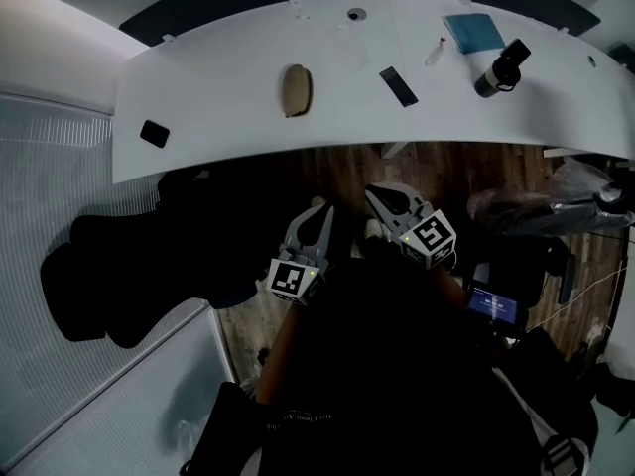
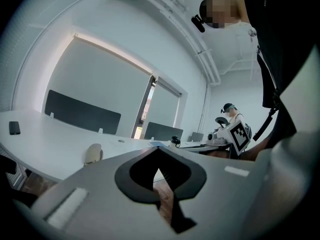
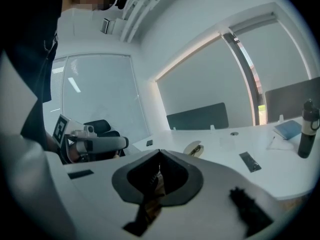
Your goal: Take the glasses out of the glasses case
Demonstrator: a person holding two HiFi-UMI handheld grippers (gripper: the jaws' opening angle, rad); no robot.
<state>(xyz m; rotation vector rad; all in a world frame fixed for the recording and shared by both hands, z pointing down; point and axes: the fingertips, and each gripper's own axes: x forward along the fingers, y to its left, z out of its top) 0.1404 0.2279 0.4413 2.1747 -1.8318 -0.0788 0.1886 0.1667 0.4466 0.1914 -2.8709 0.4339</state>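
Note:
A tan oval glasses case [image 1: 296, 90] lies on the white desk [image 1: 228, 117], well ahead of both grippers. It also shows as a small tan shape in the left gripper view [image 2: 92, 154] and in the right gripper view [image 3: 193, 148]. I cannot make out the glasses. My left gripper [image 1: 320, 216] and right gripper [image 1: 379, 198] hang side by side below the desk's near edge, over the wooden floor. Both are shut with nothing between their jaws [image 2: 158, 150] [image 3: 160, 153]. Each gripper's marker cube appears in the other's view.
On the desk lie a black phone [image 1: 154, 133] at the left, a flat black item [image 1: 398, 85], a pen [image 1: 435, 52], a blue notebook [image 1: 473, 31] and a dark bottle [image 1: 501, 67]. A black chair [image 1: 129, 266] stands at the left. A device with a lit screen [image 1: 493, 305] is at the right.

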